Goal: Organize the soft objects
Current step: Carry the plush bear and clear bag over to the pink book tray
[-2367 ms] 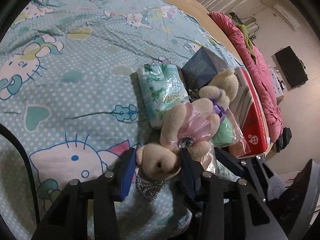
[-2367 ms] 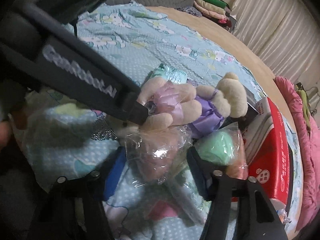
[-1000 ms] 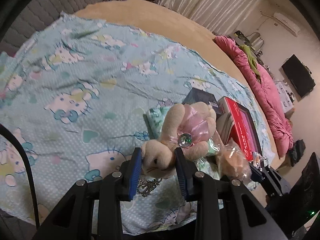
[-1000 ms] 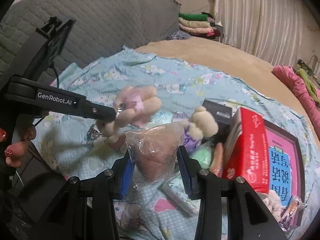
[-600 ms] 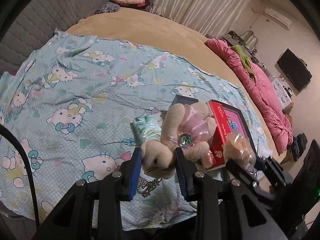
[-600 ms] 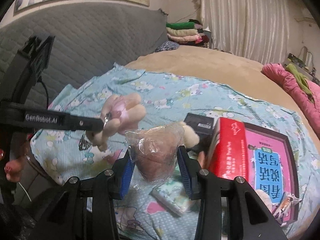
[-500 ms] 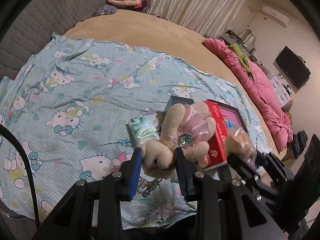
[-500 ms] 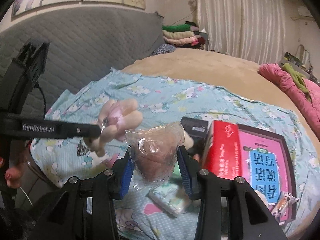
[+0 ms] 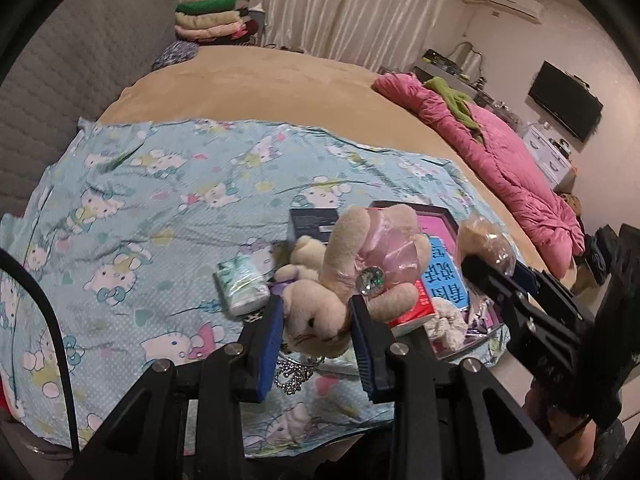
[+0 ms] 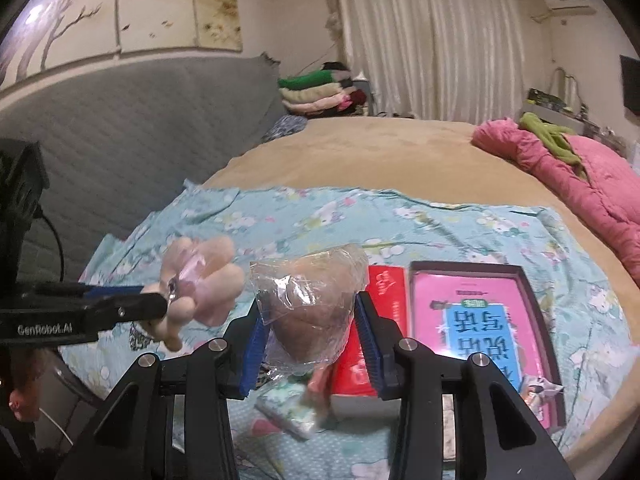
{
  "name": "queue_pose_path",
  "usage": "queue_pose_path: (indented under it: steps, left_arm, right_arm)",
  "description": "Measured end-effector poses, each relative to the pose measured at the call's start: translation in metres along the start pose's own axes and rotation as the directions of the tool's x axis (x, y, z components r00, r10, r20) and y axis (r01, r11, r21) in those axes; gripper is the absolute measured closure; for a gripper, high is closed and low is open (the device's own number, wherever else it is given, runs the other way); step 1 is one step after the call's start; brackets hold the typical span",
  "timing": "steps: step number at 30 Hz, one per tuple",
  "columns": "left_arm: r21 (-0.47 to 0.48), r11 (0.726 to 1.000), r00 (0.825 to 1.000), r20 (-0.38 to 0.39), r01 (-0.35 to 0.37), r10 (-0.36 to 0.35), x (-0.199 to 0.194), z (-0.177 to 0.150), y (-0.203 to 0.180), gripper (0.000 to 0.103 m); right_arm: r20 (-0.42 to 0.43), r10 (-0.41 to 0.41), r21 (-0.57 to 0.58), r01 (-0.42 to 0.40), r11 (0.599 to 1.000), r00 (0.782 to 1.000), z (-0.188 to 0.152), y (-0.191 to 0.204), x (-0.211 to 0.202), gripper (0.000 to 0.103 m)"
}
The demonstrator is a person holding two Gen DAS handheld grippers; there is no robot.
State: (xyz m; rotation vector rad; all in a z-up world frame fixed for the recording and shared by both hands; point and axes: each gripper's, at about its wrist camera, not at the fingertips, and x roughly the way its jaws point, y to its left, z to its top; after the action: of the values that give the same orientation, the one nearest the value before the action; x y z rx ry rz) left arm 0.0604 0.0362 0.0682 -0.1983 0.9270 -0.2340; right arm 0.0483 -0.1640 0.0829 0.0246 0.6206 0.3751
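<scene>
My left gripper is shut on the head of a beige plush bear in a pink dress and holds it high above the bed; the bear also shows in the right wrist view. My right gripper is shut on a brownish soft toy wrapped in clear plastic, also lifted; it shows at the right of the left wrist view. A second beige bear with purple clothing lies on the Hello Kitty sheet.
On the sheet lie a green tissue pack, a dark blue box, a red box and a dark tray with a pink and blue book. A pink quilt lies far right. Folded clothes sit at the headboard.
Both grippers have risen well above the bed, carrying the pink-dress bear and the wrapped toy. The purple bear, tissue pack and boxes stay on the sheet and look smaller.
</scene>
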Motion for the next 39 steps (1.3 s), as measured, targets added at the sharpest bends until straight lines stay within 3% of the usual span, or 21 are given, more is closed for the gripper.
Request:
queue_pose_path:
  steps: [12,20,39]
  left_arm:
    - [0.067,0.997,0.999,0.000,0.046,-0.046,0.000,0.004,-0.051,0.070]
    - [0.129,0.988,0.996,-0.008,0.085,-0.085,0.007,0.009,-0.093,0.070]
    - [0.211,0.970,0.990,-0.086,0.124,-0.108,0.068,0.013,-0.168,0.070]
  right_arm:
    - [0.044,-0.037,0.063,0.034,0.997,0.998,0.009,-0.034,-0.026,0.060]
    - [0.078,-0.113,0.093,0.106,0.990,0.991,0.013,-0.067,-0.051,0.060]
    - [0.072,-0.240,0.215,0.220,0.951,0.968,-0.006,-0.148,-0.079,0.060]
